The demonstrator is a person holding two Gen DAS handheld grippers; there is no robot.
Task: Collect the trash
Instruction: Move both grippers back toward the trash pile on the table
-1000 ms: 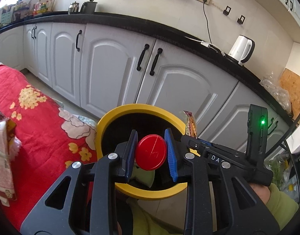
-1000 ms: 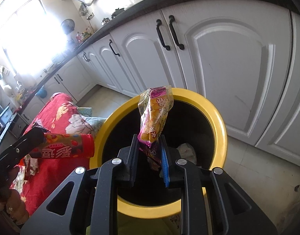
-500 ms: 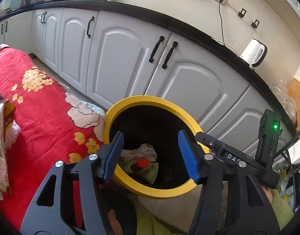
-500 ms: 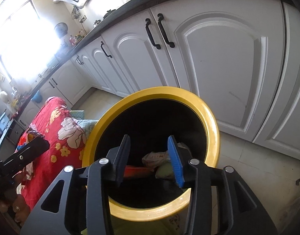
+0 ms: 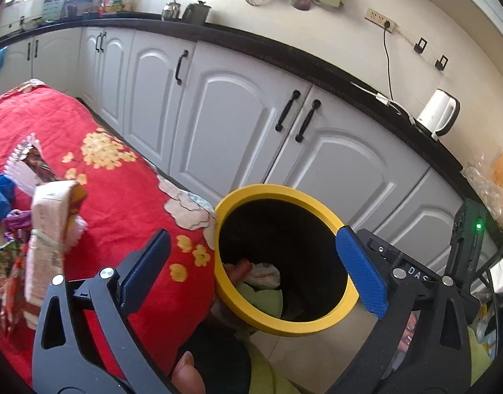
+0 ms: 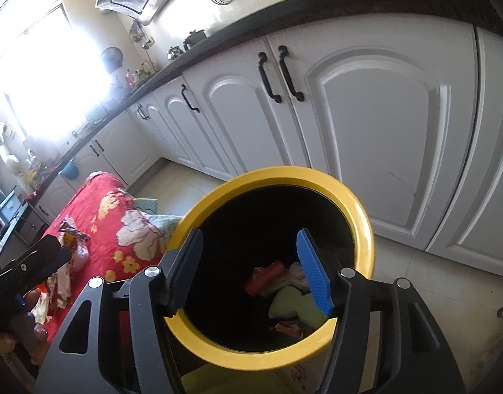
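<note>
- The left gripper (image 5: 253, 271) is held tilted downward over the near edge of the bin (image 5: 320, 323); its jaws have just been opening and are spread very wide, with nothing between them.
- The right gripper (image 6: 249, 271) is pointed down into the mouth of the bin (image 6: 363, 229); its jaws have just been opening and stand well apart, with nothing gripped.
- A fingertip (image 5: 185, 374) and a green sleeve (image 5: 267, 377) are seen below the left gripper, on the near side of the bin.
- One round bin with a yellow rim and a black inside is seen, standing on the floor just in front of the white cupboard doors (image 5: 225, 124).
- Inside the bin, one red tube (image 6: 267, 277), a crumpled pale wrapper (image 6: 295, 275) and a green piece (image 6: 294, 305) are seen lying at the bottom; further scraps cannot be told apart.
- Beside the bin, touching its left side, is a surface covered by a red flowered cloth (image 5: 120, 203).
- On that cloth, well to the left of the bin, more trash is left: one pale carton (image 5: 51, 226) and several wrappers (image 5: 8, 262), whose number cannot be told.
- One white kettle (image 5: 438, 115) is seen on the desk (image 5: 317, 62) above and to the right of the bin.
</note>
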